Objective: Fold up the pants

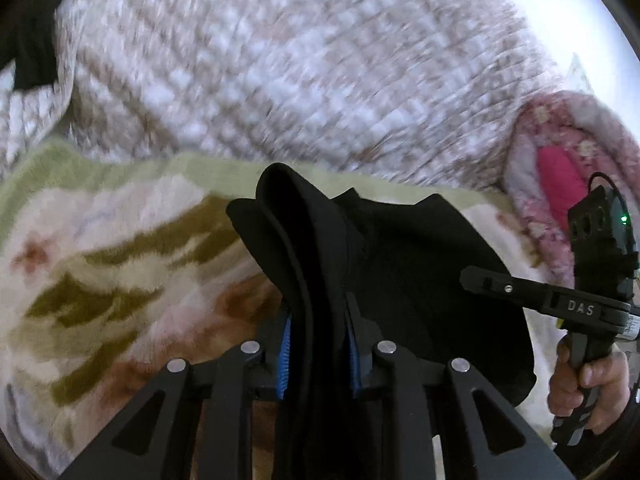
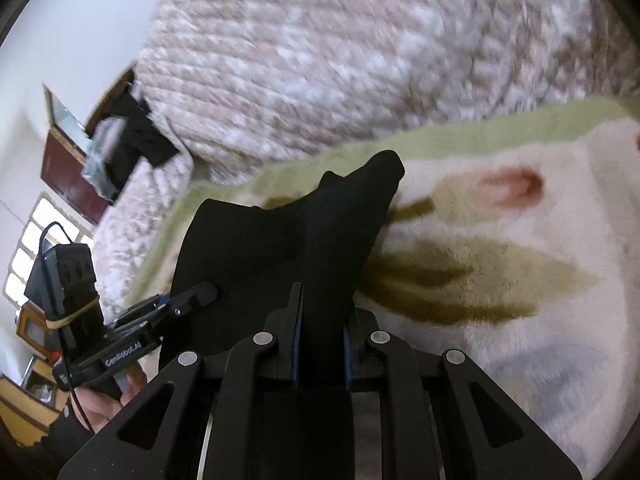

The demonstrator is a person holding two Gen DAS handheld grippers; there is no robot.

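A: What colour are the pants point(image 1: 420, 280)?

B: Plain black, no pattern. The left claw point(image 1: 318, 344) is black too, with blue pads point(image 1: 284, 360) and silver rivets; the right claw point(image 2: 320, 344) matches it.

A: And the blanket point(image 2: 520, 280) beneath?

B: Cream plush with olive-green leaf shapes, a pinkish-red flower and a pale green border.

A: Behind it?

B: A quilt point(image 1: 300, 60) in a small white and beige-pink check. At the far right, a pink floral cover point(image 1: 560, 160) with a magenta lining.

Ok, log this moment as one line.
left hand-held gripper: shut on black pants | right hand-held gripper: shut on black pants | pants: lifted over floral blanket | fold: unfinished
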